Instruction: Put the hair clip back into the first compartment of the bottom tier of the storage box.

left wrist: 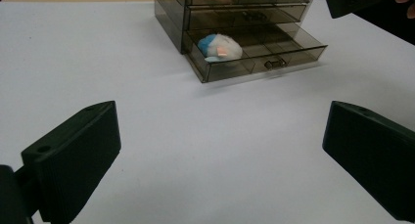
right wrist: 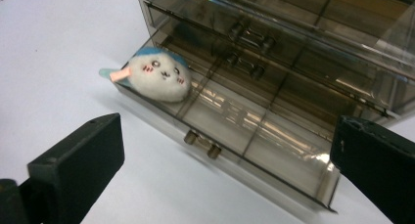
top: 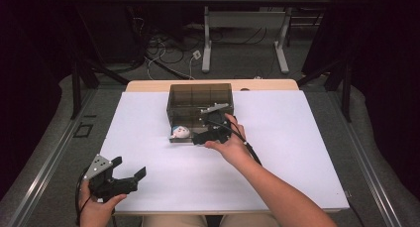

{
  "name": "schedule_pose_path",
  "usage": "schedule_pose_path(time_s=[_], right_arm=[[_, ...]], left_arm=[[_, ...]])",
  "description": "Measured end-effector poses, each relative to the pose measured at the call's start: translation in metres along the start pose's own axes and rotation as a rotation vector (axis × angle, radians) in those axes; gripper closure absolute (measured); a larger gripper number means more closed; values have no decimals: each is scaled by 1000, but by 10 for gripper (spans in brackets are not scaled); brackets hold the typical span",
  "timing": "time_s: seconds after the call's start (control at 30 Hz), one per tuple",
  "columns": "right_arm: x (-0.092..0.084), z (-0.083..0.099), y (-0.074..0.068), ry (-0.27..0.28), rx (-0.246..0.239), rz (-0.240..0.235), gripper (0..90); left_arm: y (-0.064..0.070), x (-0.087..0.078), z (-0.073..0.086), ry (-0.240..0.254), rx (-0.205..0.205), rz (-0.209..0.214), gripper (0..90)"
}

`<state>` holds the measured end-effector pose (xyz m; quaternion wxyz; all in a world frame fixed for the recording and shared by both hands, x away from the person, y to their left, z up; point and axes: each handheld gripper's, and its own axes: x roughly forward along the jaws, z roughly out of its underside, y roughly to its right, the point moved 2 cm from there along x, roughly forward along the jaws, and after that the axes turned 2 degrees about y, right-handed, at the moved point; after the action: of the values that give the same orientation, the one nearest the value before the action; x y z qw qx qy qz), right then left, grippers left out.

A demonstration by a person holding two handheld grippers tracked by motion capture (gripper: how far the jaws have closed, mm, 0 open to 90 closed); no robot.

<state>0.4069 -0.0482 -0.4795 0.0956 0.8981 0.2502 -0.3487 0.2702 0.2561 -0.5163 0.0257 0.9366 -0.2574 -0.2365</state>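
We see a smoky clear drawer box (top: 200, 100) on the white table (top: 297, 152), toward the far middle. Its bottom drawer (right wrist: 254, 136) is pulled out toward us; the drawers above it are pushed in. A small plush toy (right wrist: 159, 77), white with a blue top and a pink bit at one side, lies in the left end compartment of that open drawer, touching the drawer front wall. In the left gripper view the toy (left wrist: 220, 48) sits in the same end compartment. The other compartments of the open drawer look bare, though glare on the plastic makes that hard to confirm.

Our right gripper (top: 210, 133) is over the open drawer, just beside the toy but not touching it. Its jaws stand wide apart with nothing between them. Drawer handle (right wrist: 201, 145) sits between the jaws in the right gripper view, apart from both.

Our left gripper (top: 130, 171) rests at the near left table edge, well apart from the box, jaws spread wide, holding nothing.
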Motion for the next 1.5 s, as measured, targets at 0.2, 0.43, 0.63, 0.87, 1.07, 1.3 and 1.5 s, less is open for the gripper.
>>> schedule_pose_path(time_s=[0.2, 0.43, 0.63, 0.87, 1.07, 1.3, 1.5], right_arm=[[-14, 15, 13, -2, 11, -9, 0], [-33, 34, 32, 25, 55, -7, 0], [-47, 48, 46, 41, 97, -8, 6], [-66, 68, 62, 91, 121, 18, 5], [-74, 83, 70, 112, 144, 37, 5], [-81, 112, 85, 121, 170, 85, 5], [-87, 129, 95, 127, 199, 108, 5]], left_arm=[[0, 1, 0, -1, -1, -2, 9], [1, 1, 0, -5, -4, -3, 9], [1, 2, 1, -7, -5, -6, 9], [1, 2, 1, -12, 0, -6, 9], [2, 3, 1, -12, 1, -8, 9], [2, 3, 1, -7, 5, -10, 9], [3, 4, 1, -8, 7, -10, 9]])
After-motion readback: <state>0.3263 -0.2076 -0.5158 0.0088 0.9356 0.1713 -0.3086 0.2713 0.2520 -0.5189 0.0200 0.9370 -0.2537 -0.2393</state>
